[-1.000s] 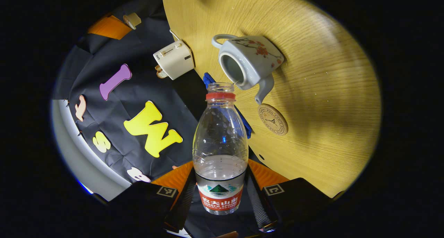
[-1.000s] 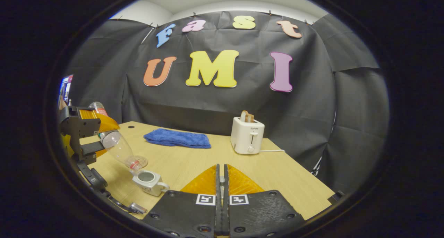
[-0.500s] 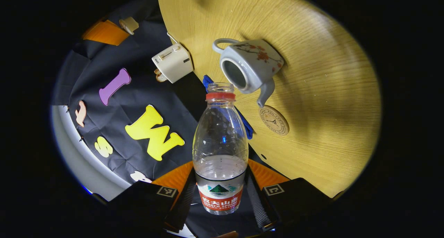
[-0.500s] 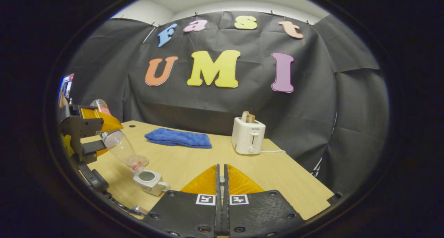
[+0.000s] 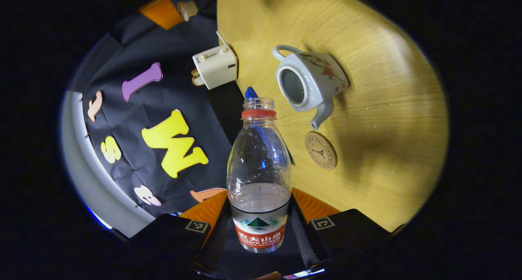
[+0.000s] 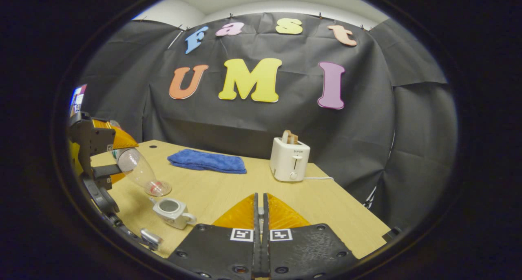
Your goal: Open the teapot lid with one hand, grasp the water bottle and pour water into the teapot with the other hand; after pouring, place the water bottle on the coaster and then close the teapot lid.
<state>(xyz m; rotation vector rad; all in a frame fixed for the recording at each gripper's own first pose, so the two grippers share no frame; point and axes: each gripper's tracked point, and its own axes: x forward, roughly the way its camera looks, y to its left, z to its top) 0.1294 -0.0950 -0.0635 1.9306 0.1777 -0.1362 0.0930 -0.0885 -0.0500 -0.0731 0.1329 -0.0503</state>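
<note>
Since a second ago your left gripper has drawn the water bottle back from the teapot: the bottle's open mouth, which sat at the rim of the pot's opening, now stands clear of it with bare table showing between. In the right gripper view the bottle is tilted mouth-down, above and to the left of the teapot, not touching it.

Left gripper: both fingers clamped on the labelled lower part of the bottle. Bottle uncapped, red ring at the neck, nearly all of it looks clear; I cannot tell how much water is in it.

Teapot: upright on the wooden table, lid off, opening dark, flower sprig painted on its side. Round cork coaster lies just beside the spout tip, nothing on it.

Right gripper: your fingers are pressed flat together, nothing visible between them, held over the near edge of the table. You cannot make out the lid in either view.

Behind: white toaster with a slice of bread sticking up, at the table's back edge; folded blue towel to its left.
</note>
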